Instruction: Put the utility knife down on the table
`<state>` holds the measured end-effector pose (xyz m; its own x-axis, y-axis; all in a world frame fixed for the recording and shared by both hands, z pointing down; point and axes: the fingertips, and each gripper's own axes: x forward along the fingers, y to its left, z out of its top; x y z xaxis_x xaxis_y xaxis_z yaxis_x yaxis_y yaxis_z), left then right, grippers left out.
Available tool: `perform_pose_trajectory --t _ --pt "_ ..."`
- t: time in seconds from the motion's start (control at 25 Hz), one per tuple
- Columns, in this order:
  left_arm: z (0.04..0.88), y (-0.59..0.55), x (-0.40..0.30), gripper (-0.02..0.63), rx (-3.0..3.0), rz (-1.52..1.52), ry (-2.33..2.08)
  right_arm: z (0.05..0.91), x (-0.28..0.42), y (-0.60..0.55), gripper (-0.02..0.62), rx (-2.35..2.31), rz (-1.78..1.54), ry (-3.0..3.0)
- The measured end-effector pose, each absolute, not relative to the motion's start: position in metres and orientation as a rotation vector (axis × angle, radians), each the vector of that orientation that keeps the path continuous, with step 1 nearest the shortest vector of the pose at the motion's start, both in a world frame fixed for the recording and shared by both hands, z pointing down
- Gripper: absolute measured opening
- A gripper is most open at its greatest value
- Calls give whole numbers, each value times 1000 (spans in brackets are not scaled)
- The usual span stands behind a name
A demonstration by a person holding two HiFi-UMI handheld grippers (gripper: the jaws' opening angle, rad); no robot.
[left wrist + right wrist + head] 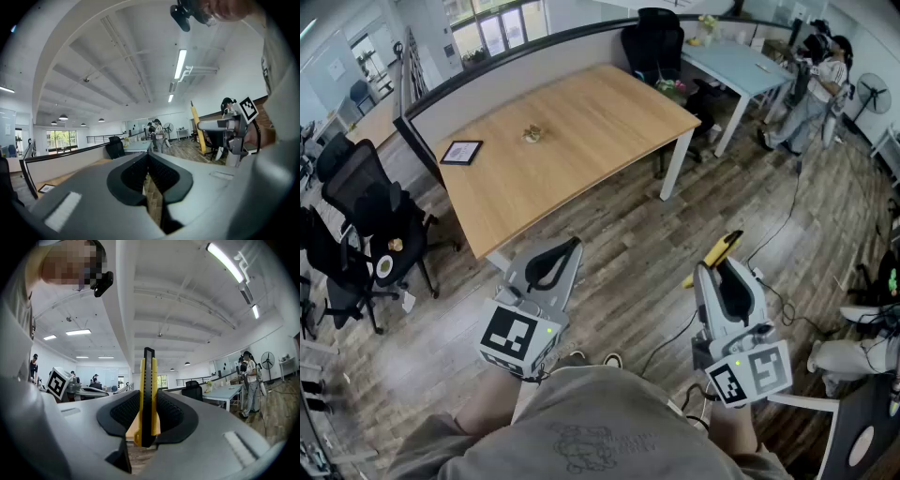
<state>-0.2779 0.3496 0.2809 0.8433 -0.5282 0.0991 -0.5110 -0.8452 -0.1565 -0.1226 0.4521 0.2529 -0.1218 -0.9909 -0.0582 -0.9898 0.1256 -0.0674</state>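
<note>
2 grippers show in the head view. The left gripper (572, 246) has its fingertips together with nothing in them, and the right gripper (724, 267) clamps the yellow utility knife (722, 247), which juts past its fingertips. The wooden table (581, 141) lies well beyond both sets of fingers. Each marker cube carries black-and-white squares, and the shirt print is too blurred to read.

In the left gripper view, the left gripper (148, 161) has its pads meeting at the tips, and only a thin slit shows floor.

In the right gripper view, the right gripper (148, 411) presses both ribbed pads on the utility knife (148, 380), which stands upright on edge and rises beyond the fingertips.
</note>
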Motion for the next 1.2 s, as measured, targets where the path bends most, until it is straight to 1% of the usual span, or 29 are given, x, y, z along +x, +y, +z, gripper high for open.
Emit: perform_pose_trajectory --t 0.28,0.8,1.2 --pt "282 355 -265 2 -2897 -207 812 255 -112 457 123 -2012 -30 2277" --pt "295 360 -243 2 -2926 -218 776 288 -86 467 123 -2092 -126 2240" --pt "297 330 -218 2 -2936 -237 749 290 -66 443 123 -2114 -146 2236"
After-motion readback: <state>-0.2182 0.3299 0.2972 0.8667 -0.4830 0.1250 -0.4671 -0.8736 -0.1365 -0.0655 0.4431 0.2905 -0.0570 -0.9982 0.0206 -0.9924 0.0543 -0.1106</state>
